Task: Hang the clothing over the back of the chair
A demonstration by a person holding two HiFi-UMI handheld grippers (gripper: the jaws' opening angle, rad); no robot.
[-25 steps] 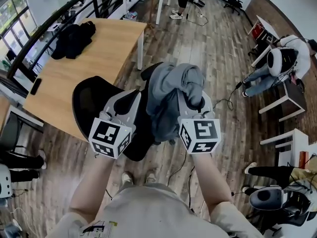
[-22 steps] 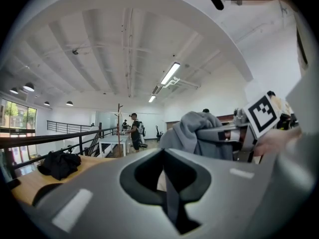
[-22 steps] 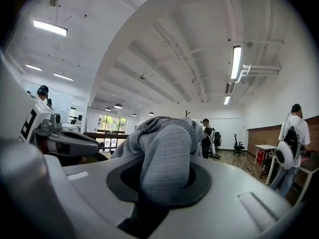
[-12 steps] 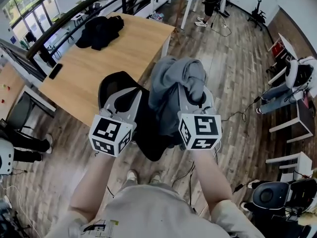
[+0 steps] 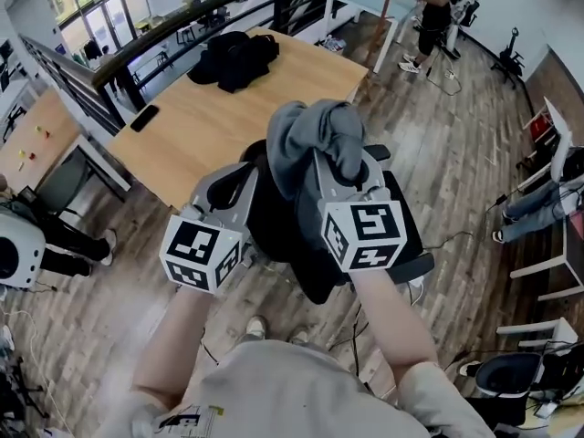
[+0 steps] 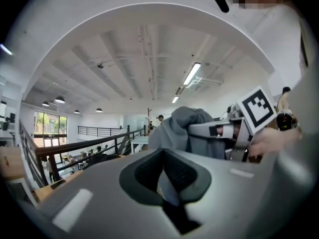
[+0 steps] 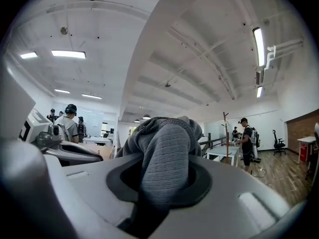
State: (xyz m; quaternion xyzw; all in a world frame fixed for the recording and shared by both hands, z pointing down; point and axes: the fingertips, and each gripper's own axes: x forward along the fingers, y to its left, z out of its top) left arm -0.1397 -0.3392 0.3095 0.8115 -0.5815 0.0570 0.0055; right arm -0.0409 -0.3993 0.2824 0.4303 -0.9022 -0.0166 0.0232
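A bunched grey clothing (image 5: 315,140) hangs between my two grippers, held up above a black office chair (image 5: 401,231). My right gripper (image 5: 342,167) is shut on a thick fold of it, which fills the gap between the jaws in the right gripper view (image 7: 162,183). To the left, my left gripper (image 5: 239,173) is shut on a thin pale edge of the same clothing (image 6: 167,183). From the left gripper view the grey bundle (image 6: 174,128) and the right gripper's marker cube (image 6: 256,108) show ahead. The clothing hides much of the chair's back.
A wooden table (image 5: 210,126) stands just beyond the chair, with dark clothes (image 5: 233,57) and a phone (image 5: 144,117) on it. A black railing (image 5: 109,71) runs behind it. A person (image 5: 438,12) stands far back. White desks (image 5: 538,272) line the right.
Both grippers have carried the grey clothing sideways and a little higher. The chair now sits right under the bundle, and the table has come closer behind it. Both grips are unchanged.
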